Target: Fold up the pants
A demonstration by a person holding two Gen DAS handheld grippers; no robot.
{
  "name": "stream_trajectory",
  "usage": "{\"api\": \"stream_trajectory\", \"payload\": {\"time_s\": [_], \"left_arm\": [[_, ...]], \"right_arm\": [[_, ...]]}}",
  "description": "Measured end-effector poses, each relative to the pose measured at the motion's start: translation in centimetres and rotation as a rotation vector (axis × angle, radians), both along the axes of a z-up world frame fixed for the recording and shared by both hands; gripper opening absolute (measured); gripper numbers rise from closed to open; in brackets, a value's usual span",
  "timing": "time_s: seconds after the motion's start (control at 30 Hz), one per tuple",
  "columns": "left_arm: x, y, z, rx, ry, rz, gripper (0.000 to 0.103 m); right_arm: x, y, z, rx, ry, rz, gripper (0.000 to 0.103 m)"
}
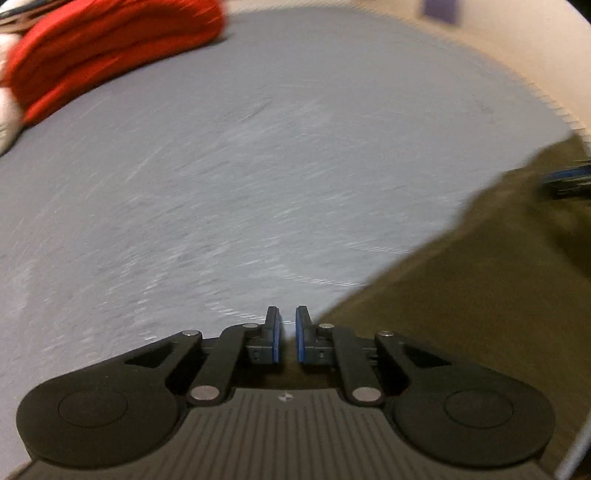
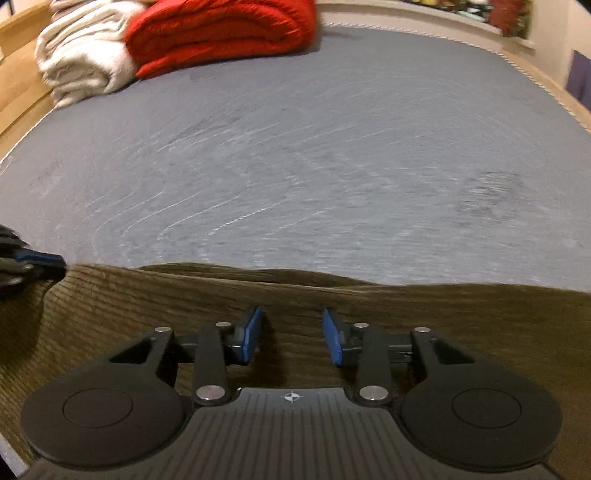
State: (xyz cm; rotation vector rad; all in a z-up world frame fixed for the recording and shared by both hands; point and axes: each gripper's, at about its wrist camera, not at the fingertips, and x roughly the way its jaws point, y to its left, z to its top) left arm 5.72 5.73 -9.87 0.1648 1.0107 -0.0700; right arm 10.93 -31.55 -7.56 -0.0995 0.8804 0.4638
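Note:
Olive-brown corduroy pants (image 2: 332, 299) lie on the grey bed sheet (image 2: 295, 147), filling the lower part of the right wrist view. In the left wrist view the pants (image 1: 461, 295) fill the lower right. My left gripper (image 1: 288, 334) sits at the pants' left corner with its blue pads nearly closed, a narrow gap between them; whether cloth is pinched I cannot tell. My right gripper (image 2: 291, 334) is open over the pants near their far edge. The left gripper's tip shows at the left edge of the right wrist view (image 2: 33, 258); the right gripper's tip shows in the left wrist view (image 1: 569, 179).
A folded red blanket (image 2: 221, 33) and a folded white blanket (image 2: 81, 62) lie at the far left of the bed. A wooden bed frame (image 2: 18, 48) runs along the left. The sheet's corded edge (image 2: 535, 77) runs along the far right.

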Motion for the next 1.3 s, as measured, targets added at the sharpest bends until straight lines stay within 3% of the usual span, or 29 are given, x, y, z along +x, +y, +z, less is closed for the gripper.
{"api": "stream_trajectory", "payload": {"time_s": [0.07,0.17,0.27,0.43,0.47,0.53,0.6,0.67,0.8,0.93,1.0,1.2,1.27,1.3], "left_arm": [[0.2,0.1,0.3,-0.007,0.001,0.033,0.011],[-0.4,-0.2,2.3,-0.055,-0.067,0.038,0.013],[-2.2,-1.7,4.9,-0.116,-0.148,-0.054,0.013],[-5.1,-4.3,5.5,-0.217,-0.166,-0.215,0.013],[-5.2,-4.7,4.9,-0.22,-0.153,-0.244,0.013],[-4.6,-5.9,2.1,-0.124,-0.05,-0.243,0.014],[-4.5,-6.4,0.8,-0.087,-0.046,-0.24,0.015],[-4.7,-6.9,1.9,-0.074,-0.037,-0.217,0.015],[-5.4,-7.6,3.7,-0.117,-0.075,-0.196,0.039],[-5.8,-8.0,4.5,-0.108,-0.1,-0.204,0.039],[-5.8,-7.5,4.7,-0.11,-0.106,-0.19,0.039],[-6.5,-6.6,5.1,-0.113,-0.129,-0.174,0.039],[-6.9,-6.2,5.7,-0.116,-0.141,-0.175,0.039],[-7.1,-6.1,5.9,-0.119,-0.149,-0.175,0.039]], "right_arm": [[-0.4,-2.6,0.5,0.024,-0.016,-0.057,0.043],[-1.1,-8.4,1.4,0.06,-0.062,-0.195,0.049],[-2.3,-15.0,1.5,0.066,-0.096,-0.368,0.051],[-5.6,-27.2,1.4,0.109,-0.131,-0.763,0.052],[-6.5,-29.4,1.3,0.148,-0.125,-0.848,0.052],[-8.5,-33.7,0.8,0.253,-0.099,-0.999,0.052],[-10.4,-36.8,-0.2,0.382,-0.059,-1.097,0.052],[-11.5,-38.3,-1.2,0.47,-0.015,-1.149,0.053],[-12.5,-38.8,-2.5,0.563,0.048,-1.192,0.056],[-10.4,-37.8,-3.5,0.595,0.072,-1.121,0.059],[-9.9,-37.9,-4.3,0.605,0.099,-1.136,0.059],[-9.0,-37.5,-4.8,0.607,0.045,-1.179,0.06],[-8.9,-37.3,-4.8,0.587,0.04,-1.207,0.05],[-8.8,-37.2,-4.8,0.564,0.044,-1.226,0.032]]}}
